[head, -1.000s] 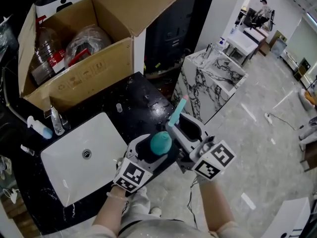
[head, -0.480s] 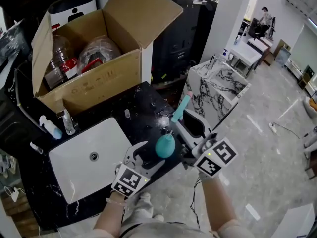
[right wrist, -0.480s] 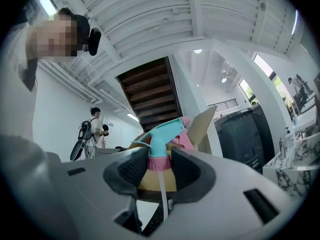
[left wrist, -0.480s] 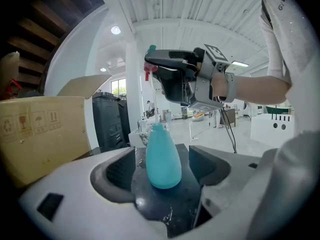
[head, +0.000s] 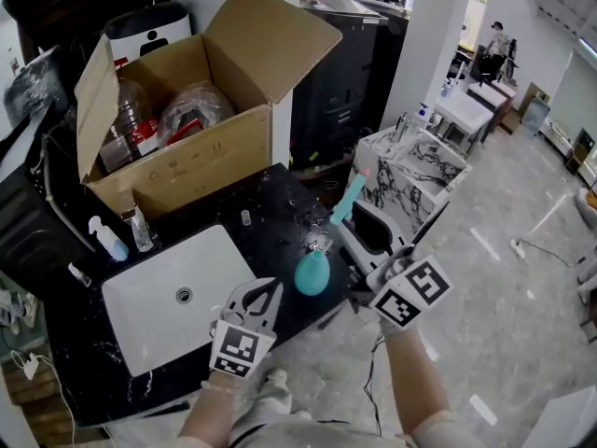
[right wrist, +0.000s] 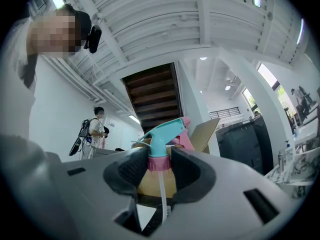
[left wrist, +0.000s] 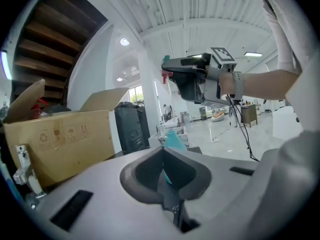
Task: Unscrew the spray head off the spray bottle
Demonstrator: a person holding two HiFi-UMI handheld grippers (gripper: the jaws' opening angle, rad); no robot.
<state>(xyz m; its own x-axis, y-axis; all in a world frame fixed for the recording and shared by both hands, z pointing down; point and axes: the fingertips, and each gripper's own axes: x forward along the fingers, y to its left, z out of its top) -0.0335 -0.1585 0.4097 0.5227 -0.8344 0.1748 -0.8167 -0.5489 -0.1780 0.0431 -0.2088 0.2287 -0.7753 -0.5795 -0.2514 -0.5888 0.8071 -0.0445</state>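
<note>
Left gripper view, centre: the bottle (left wrist: 173, 139) is mostly hidden behind the left gripper (left wrist: 162, 154), whose jaws are pressed together.

Right gripper view, lower centre: the lower end of the dip tube (right wrist: 161, 194) of the spray head (right wrist: 165, 131) is hidden by the right gripper (right wrist: 159, 162).

Head view, upper left: the contents of the cardboard box (head: 187, 171) cannot be identified through the plastic wrap.

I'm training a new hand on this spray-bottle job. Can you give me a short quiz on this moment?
1. True or false: the left claw is clamped on the teal bottle.
2. What does the right claw grip? A) the cardboard box B) the spray head, at its pink collar C) the sink
3. Fill in: with its dip tube hanging free, the spray head is now ____ the bottle (on/off).

Key: 1 false, its jaws are shut with nothing between them; 2 B; 3 off.
</note>
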